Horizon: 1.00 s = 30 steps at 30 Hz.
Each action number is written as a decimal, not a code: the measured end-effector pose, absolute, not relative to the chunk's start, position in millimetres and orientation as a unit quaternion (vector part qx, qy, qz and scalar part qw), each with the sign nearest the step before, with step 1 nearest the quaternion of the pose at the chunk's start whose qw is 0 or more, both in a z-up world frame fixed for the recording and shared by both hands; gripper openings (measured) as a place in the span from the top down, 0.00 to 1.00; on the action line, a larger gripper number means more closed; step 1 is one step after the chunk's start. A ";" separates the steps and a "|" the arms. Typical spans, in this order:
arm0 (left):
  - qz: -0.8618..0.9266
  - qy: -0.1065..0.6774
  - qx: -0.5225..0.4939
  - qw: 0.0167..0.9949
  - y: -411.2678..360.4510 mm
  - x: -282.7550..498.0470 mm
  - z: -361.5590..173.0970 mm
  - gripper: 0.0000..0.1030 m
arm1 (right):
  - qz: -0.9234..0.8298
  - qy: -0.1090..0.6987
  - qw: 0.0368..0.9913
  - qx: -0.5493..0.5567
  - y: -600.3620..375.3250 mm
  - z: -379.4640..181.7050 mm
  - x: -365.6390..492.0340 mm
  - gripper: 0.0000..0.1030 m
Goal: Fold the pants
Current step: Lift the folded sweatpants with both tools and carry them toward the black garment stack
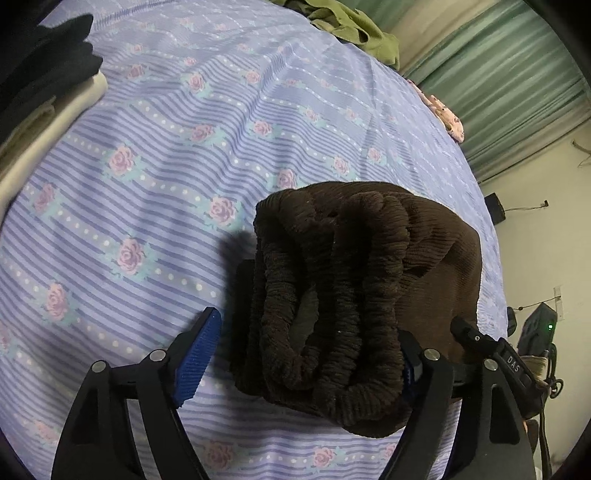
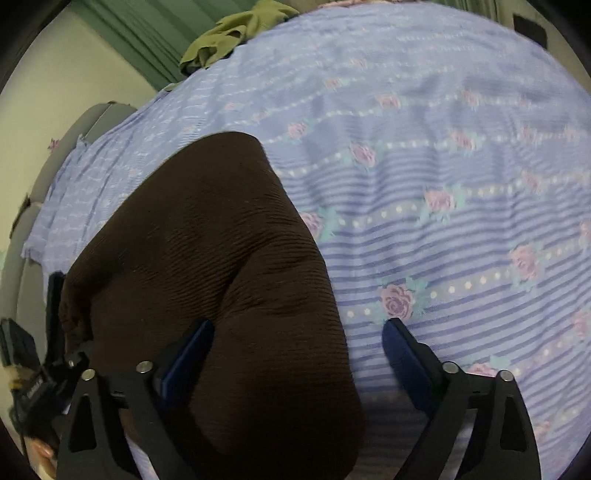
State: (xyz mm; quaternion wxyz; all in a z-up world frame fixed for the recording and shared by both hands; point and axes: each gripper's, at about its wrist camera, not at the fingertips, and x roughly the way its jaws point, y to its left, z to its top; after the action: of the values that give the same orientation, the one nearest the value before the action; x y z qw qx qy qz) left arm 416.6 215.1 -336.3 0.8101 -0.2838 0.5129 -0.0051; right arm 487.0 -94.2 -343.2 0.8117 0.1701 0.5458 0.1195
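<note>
1. The pants (image 1: 343, 295), dark brown ribbed fabric, form a compact multi-layer bundle on the bed sheet (image 1: 166, 166). The bundle is the landmark for all positions below.
2. The gathered waistband edges of the bundle face the left gripper (image 1: 303, 354). Several stacked layers show there, which suggests that most of the folding is done.
3. The left gripper straddles the waistband end. Its fingers (image 1: 197, 354) stand wide apart: the left blue pad is clear of the cloth, while the right finger is against or behind the bundle's side. No pinch on the cloth shows.
4. The right gripper (image 2: 295, 354) approaches the opposite side of the bundle, where the fabric is smooth and rounded. Its fingers (image 2: 402, 350) are also spread wide. One pad touches or is overlapped by the cloth; the other sits just beside the bundle over the bare sheet.
5. Judgement: the two grippers bracket the bundle from opposite sides, probably to square it or to lift it as one stack without unfolding it.
6. A stack of folded clothes (image 1: 48, 92) lies well apart from the bundle at the bed's far left, and an olive garment (image 1: 351, 26) lies crumpled at the far edge.
7. Risk: a one-sided squeeze may let the loose layers slide apart.
</note>
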 end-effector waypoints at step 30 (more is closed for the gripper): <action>0.035 0.461 -0.426 0.778 209.8 401.6 -328.0 0.45 | 0.125 0.536 0.806 0.216 -82.7 -311.3 470.5 0.48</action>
State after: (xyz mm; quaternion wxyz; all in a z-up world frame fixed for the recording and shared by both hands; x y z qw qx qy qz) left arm 401.6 209.8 -328.0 0.7777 -0.4259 0.4611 0.0353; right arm 470.5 -82.7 -311.3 0.8061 0.2165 0.5365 0.1246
